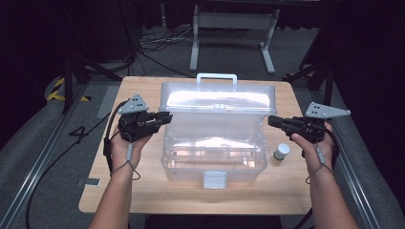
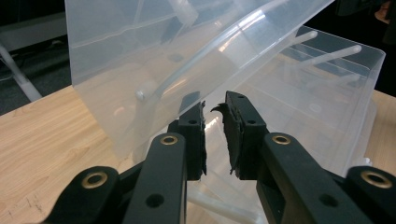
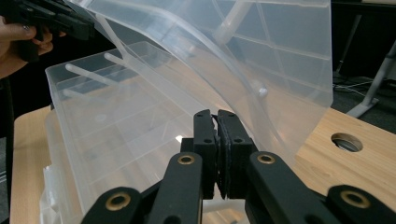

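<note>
High view: a clear plastic storage box (image 1: 213, 152) stands mid-table (image 1: 143, 191), its lid (image 1: 218, 98) raised upright at the far edge with the white handle (image 1: 216, 76) on top and a latch (image 1: 214, 180) at the near front; the left claw (image 1: 165, 117) is at the box's left wall and the right claw (image 1: 273, 120) at its right wall, each pointing inward at about the hinge line; a small capped jar (image 1: 282, 151) sits on the table just beside the box's right side, near the right hand (image 1: 313, 143).

Judging by this, the step in hand is working the lid, the two claws flanking it; whether it is being opened or shut I cannot tell. The next move calls for both claws to bear evenly on the lid's side edges so it swings without twisting on its hinge.

Left gripper view: the left claw (image 2: 215, 126) has its jaws a little apart, nothing pinched between them, the tilted lid (image 2: 154, 65) close ahead and the box's open tub (image 2: 327, 88) beyond; the narrow gap is something the high view cannot resolve.

Right gripper view: the right claw (image 3: 215, 135) has its jaws together with nothing visibly gripped, pressed near the lid's lower edge (image 3: 261, 70); a round hole in the table (image 3: 346, 142) shows here.
</note>
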A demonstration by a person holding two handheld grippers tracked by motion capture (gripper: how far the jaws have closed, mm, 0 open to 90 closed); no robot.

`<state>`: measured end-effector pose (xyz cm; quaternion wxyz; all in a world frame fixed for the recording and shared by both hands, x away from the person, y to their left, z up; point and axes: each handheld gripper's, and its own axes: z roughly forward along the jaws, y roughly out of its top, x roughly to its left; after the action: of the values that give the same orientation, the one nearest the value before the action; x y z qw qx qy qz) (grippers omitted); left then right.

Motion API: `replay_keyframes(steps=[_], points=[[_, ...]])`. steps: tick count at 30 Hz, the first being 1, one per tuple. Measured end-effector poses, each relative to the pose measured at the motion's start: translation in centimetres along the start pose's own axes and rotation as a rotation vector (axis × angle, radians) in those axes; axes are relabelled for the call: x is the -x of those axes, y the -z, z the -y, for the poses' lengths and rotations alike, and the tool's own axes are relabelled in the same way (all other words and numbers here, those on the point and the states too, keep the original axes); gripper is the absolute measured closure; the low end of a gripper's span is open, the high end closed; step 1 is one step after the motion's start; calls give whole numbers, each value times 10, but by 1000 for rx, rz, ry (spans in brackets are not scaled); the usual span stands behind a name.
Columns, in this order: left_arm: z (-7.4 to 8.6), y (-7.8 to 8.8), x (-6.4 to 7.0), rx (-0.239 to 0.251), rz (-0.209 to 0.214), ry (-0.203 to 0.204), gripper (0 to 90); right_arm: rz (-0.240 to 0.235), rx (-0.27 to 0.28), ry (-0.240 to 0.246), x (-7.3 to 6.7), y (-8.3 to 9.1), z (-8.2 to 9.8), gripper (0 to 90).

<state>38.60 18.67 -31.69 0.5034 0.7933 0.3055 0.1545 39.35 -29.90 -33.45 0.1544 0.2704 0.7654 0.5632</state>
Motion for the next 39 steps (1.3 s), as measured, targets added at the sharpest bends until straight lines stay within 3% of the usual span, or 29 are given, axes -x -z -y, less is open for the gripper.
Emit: replay_keyframes(steps=[9, 17, 23, 27, 31, 39], points=[[-2, 0, -3, -4, -1, 9, 809, 30, -23, 17, -5, 6, 1, 812], [-4, -2, -6, -8, 5, 13, 814, 123, -11, 12, -13, 12, 1, 663], [-5, -5, -9, -17, 11, 18, 815, 215, 9, 43, -15, 4, 1, 564], [-6, -8, -10, -25, 19, 23, 815, 242, 7, 41, -12, -5, 1, 539], [-7, -9, -11, -29, 29, 23, 815, 264, 36, 2, -8, -13, 1, 535], [-7, -9, -12, -31, 33, 20, 815, 316, 80, 12, -12, -25, -9, 509]])
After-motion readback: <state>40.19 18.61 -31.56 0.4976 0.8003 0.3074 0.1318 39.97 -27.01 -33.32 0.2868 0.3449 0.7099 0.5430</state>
